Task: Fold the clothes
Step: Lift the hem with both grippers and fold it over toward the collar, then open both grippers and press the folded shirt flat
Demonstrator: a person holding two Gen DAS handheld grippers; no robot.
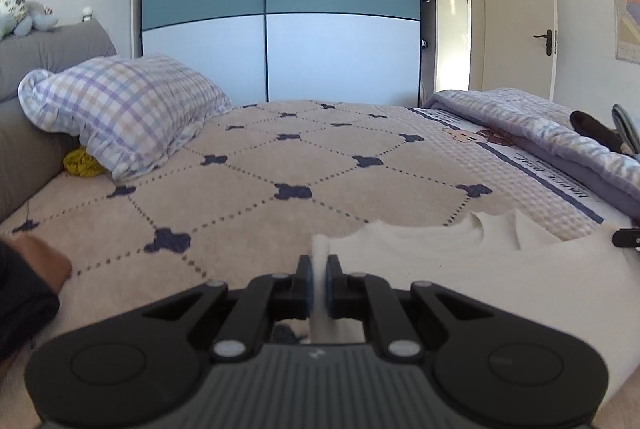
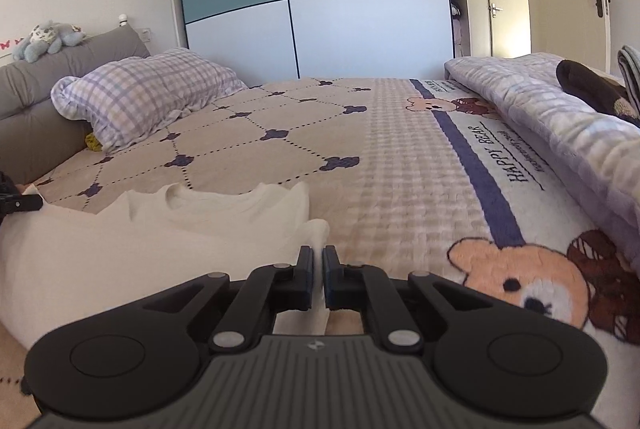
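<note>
A white garment [image 1: 460, 269] lies spread on the bed, its neckline toward the far side. My left gripper [image 1: 319, 269] is shut on its left edge, with white cloth pinched between the blue pads. In the right wrist view the same white garment [image 2: 140, 249] lies to the left, and my right gripper [image 2: 319, 261] is shut on its right edge, cloth passing between the jaws. The tip of the other gripper shows at each view's edge, the right one [image 1: 626, 237] and the left one [image 2: 20, 205].
The bedspread [image 1: 280, 157] is beige with dark clover marks and a bear print [image 2: 532, 281]. A plaid pillow [image 1: 124, 109] and grey headboard [image 1: 24, 77] lie left. A folded quilt [image 2: 560, 117] with dark clothes lies right. A wardrobe [image 1: 280, 29] stands behind.
</note>
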